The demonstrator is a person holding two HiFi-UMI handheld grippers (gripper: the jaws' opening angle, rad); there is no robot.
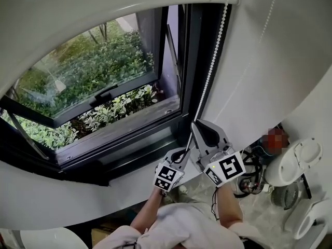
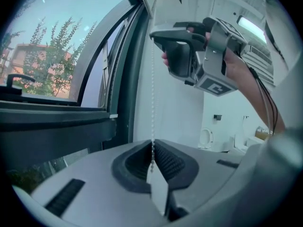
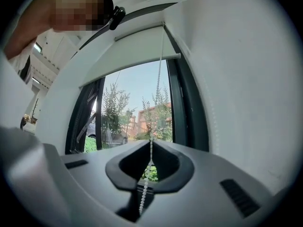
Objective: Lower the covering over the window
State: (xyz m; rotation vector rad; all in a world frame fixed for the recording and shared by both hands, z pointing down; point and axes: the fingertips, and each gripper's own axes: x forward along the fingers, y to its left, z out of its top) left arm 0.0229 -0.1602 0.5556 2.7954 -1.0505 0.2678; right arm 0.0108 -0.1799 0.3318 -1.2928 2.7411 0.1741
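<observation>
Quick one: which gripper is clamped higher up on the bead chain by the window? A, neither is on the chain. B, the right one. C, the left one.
B: in the head view the right gripper is shut on the bead chain above the left gripper, which pinches it lower down.

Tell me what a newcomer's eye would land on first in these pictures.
The white bead chain hanging down the window's right edge stands out. Both tools are shut on it, the right tool higher and the left tool just below. Behind it, the dark-framed window stands tilted open onto green shrubs, and the white blind sits high at the top, leaving the glass uncovered.
</observation>
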